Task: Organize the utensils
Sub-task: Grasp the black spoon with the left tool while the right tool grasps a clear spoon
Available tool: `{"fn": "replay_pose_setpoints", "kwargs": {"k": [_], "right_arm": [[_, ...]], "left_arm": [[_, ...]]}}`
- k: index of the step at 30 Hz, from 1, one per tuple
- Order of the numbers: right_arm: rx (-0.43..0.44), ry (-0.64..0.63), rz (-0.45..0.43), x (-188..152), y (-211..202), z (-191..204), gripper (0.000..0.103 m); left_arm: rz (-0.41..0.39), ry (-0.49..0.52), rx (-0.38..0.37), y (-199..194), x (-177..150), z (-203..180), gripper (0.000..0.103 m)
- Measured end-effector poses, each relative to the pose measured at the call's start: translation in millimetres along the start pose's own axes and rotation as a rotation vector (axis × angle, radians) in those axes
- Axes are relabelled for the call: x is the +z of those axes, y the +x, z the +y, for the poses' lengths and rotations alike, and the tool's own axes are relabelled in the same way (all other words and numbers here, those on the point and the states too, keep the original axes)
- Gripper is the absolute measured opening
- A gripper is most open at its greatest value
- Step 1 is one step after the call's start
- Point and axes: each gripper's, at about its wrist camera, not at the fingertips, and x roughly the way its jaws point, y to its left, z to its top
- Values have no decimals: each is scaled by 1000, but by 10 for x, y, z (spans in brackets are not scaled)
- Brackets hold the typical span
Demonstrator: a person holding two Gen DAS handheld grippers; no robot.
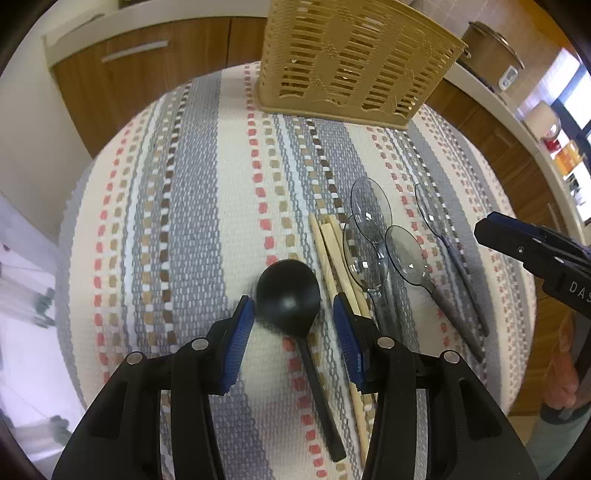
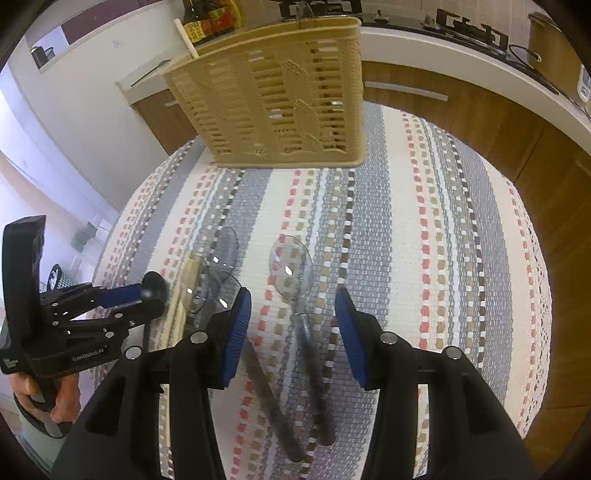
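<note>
Left wrist view, left gripper point(image 1: 293, 317): jaws spread, straddling the bowl of the black spoon point(image 1: 290, 291); nothing pinched, the left pad just beside the bowl, likely lined up for a pick.
Left wrist view, utensils: the black spoon, pale chopsticks point(image 1: 328, 247) and four clear spoons point(image 1: 369, 201) lie side by side on the striped cloth point(image 1: 184, 221) of the tabletop, handles toward the camera, easy to reach.
Left wrist view, holder: the beige slotted basket point(image 1: 351, 62) stands upright at the far edge, probably the destination.
Left wrist view, writing: "DAS", cut off, on the right gripper point(image 1: 535, 254).
Right wrist view, right gripper point(image 2: 293, 328): jaws spread, empty, either side of the neck of a clear spoon point(image 2: 291, 267).
Right wrist view, writing: "GenRobot.AI" on the left gripper's body; bottle point(image 2: 210, 18) labels behind the basket unreadable.
</note>
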Motion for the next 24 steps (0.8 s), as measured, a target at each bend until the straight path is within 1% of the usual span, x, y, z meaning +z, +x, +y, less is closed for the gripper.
{"fn": "replay_pose_setpoints", "kwargs": {"k": [4,8,12,13,14,18,21,24], "right_arm": [[22,15,30,1,74,-47,44],[19,-14,53,7,133,-5,44],[24,-23,82,32,208,15,44],[23,-22,85,40,219,14,44],[25,-17,90,61,232,6,44],[53,17,102,174,278,-18,44],[57,18,115,267,332,20,44],[16,-5,137,334,430,88,44]], "left_arm": [[-2,18,42,12,18,-96,44],[-9,32,71,39,55,-139,44],[-19,52,100,35,51,-199,41],[-22,50,93,30,52,-196,37],[-24,48,87,23,54,-191,35],[-28,49,71,48,87,-165,35],[-28,47,57,41,86,-127,34],[-23,35,19,45,105,-68,34]]}}
